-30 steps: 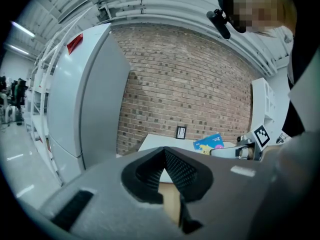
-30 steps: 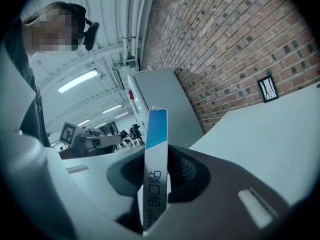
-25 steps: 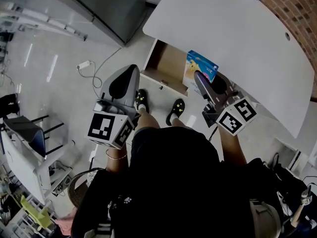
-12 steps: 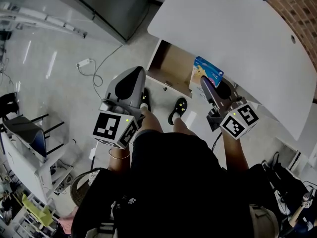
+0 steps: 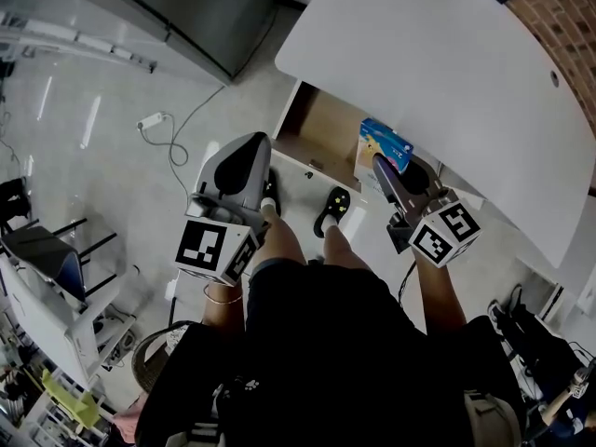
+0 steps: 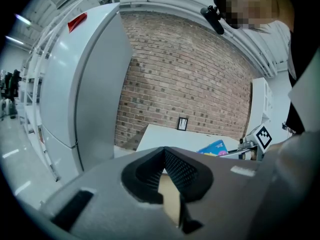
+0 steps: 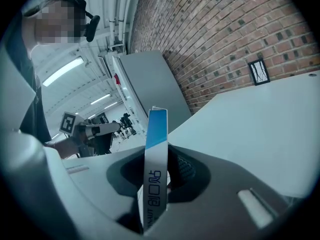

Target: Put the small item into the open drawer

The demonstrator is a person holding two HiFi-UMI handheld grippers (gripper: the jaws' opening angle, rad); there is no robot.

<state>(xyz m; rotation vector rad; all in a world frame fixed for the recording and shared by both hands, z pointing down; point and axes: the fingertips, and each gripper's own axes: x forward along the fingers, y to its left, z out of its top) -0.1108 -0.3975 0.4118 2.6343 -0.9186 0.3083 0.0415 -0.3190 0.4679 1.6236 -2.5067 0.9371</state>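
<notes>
The small item is a flat blue box (image 5: 384,144), and my right gripper (image 5: 377,163) is shut on it. It hangs upright over the right end of the open wooden drawer (image 5: 317,124) beneath the white table (image 5: 438,73). In the right gripper view the box (image 7: 156,154) stands edge-on between the pads of the right gripper (image 7: 157,170). My left gripper (image 5: 253,145) is at the left, in front of the drawer's front panel. It is shut, with nothing in it. The left gripper (image 6: 164,152) points at the table, and the box (image 6: 214,147) shows to its right.
A big grey refrigerator (image 5: 186,7) stands left of the table. A white cable with a plug (image 5: 154,119) lies on the floor. The person's two shoes (image 5: 332,208) are just in front of the drawer. A brick wall (image 6: 190,74) stands behind the table.
Both grippers have sunk a little toward the drawer. The right one still holds the blue box, which is now lower over the drawer's right end.
</notes>
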